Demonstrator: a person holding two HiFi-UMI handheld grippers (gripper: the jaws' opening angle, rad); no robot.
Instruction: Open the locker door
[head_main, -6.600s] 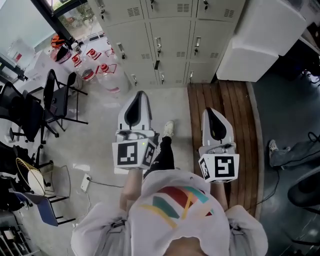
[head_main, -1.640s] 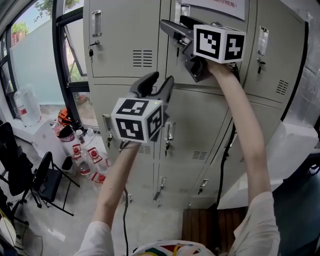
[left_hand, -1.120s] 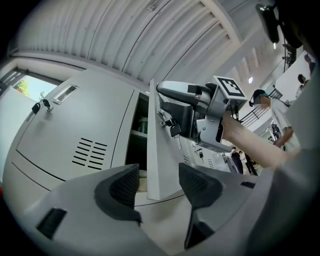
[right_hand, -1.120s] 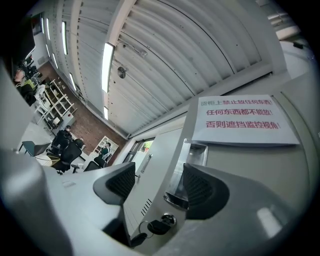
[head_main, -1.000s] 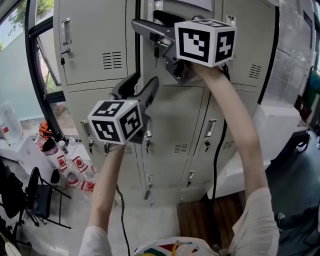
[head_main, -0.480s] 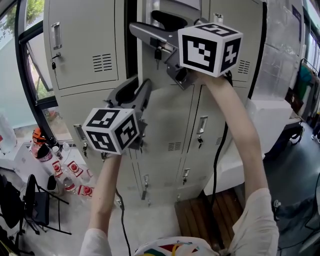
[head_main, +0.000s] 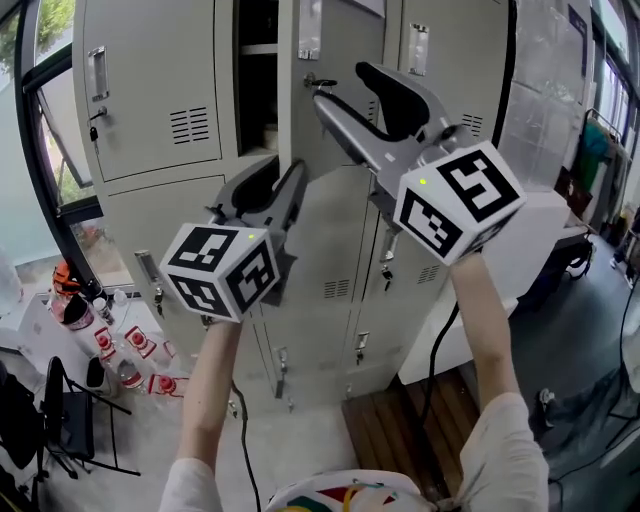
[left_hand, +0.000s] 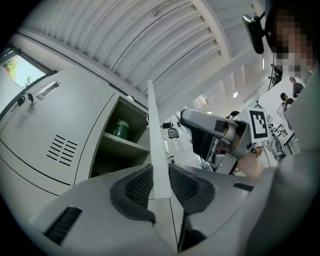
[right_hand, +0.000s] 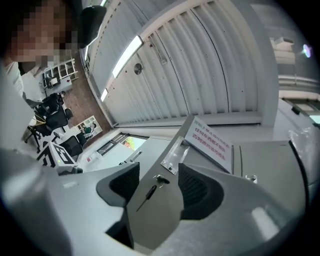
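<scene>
Up at the top row of the grey lockers, the locker door (head_main: 345, 40) stands ajar, swung out toward us on its right side, with the dark compartment (head_main: 255, 60) showing to its left. In the left gripper view we see the door's free edge (left_hand: 152, 130) running straight down between the pads of the left gripper (left_hand: 160, 175). Its jaws are closing, narrow now, and the ribbed pads appear to touch the sheet metal on both sides. In the head view that left gripper (head_main: 283, 170) sits at the door's lower corner.

Inside, a shelf (left_hand: 122, 142) carries a green container (left_hand: 120, 128), its label too small for us to read.

The right gripper (head_main: 345, 85) is raised in front of the door's face, close to it. Its jaws are closing too but stand wide, and the pads press on nothing. Between them, the right gripper view (right_hand: 157, 185) shows the door panel (right_hand: 155, 220) with a key (right_hand: 150, 190) hanging from the lock, and a clear card holder (right_hand: 176, 152) just above.

A white notice (right_hand: 210, 141) on the lockers bears red Chinese characters. We cannot read them surely at this angle.

Down on the floor by the window are bottles (head_main: 105, 342) with red-and-white labels, their print illegible.
</scene>
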